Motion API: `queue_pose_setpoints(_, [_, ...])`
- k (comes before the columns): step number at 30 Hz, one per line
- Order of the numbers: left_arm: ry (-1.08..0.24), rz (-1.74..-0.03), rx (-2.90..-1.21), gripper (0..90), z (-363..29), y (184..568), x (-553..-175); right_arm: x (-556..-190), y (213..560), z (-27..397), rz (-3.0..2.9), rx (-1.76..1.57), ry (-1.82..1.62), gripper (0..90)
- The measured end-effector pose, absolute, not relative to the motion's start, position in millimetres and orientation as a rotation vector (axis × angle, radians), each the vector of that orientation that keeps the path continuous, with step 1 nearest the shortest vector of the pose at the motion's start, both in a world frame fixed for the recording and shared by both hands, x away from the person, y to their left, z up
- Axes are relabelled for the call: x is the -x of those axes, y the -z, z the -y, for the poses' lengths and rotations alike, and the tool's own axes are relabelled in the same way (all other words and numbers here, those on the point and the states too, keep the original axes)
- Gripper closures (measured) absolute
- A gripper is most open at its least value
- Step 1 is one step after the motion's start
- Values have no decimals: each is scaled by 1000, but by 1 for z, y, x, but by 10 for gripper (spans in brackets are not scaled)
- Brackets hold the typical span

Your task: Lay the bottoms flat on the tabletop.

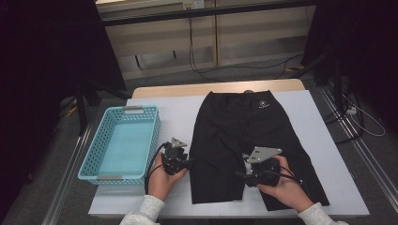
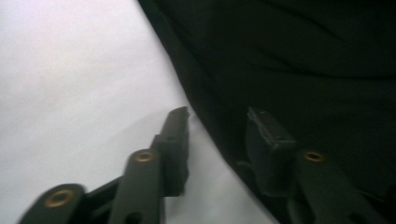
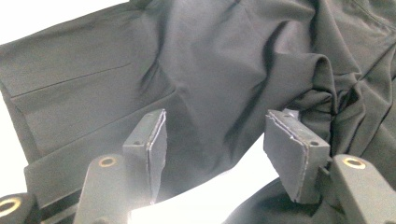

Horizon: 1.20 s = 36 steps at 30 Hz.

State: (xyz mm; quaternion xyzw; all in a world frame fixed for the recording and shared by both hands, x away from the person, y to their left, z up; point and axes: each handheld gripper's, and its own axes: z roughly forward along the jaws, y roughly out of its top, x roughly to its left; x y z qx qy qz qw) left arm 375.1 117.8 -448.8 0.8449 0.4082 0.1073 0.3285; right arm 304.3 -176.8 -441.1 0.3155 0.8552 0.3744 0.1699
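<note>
A pair of black shorts (image 1: 234, 126) lies flat on the white table, waistband at the far side and legs toward me. My left gripper (image 1: 189, 162) rests at the outer edge of the shorts' left leg. In the left gripper view it (image 2: 218, 116) stands open, one jaw over the white table and the other over the black fabric (image 2: 303, 60), whose edge runs between them. My right gripper (image 1: 244, 168) sits low at the gap between the two legs. In the right gripper view its jaws (image 3: 215, 121) stand open above the creased fabric (image 3: 210, 56), gripping nothing.
A light blue plastic basket (image 1: 155, 133) stands on the table's left side, close beside my left hand. White tabletop (image 1: 176, 115) shows around the shorts. The front table edge runs just below both hands. Cables lie on the floor beyond.
</note>
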Motion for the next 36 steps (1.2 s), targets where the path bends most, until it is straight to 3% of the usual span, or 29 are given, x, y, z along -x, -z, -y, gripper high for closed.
queue_pose_setpoints(12, [-186, -1098, -2180, 884, -118, 449, -376, -306, 443, 176, -2445, -885, -1059, 408])
queue_pose_setpoints(21, [-179, -1121, -2182, 897, -122, 445, -378, -307, 444, 176, -2451, -882, -1058, 418])
queue_pose_setpoints(29, [-174, -1133, -2166, 898, -131, 443, -381, -304, 448, 169, -2512, -858, -1037, 508])
queue_pose_setpoints(36, [-182, -1158, -2147, 898, -136, 442, -384, -304, 453, 165, -2559, -821, -1006, 527])
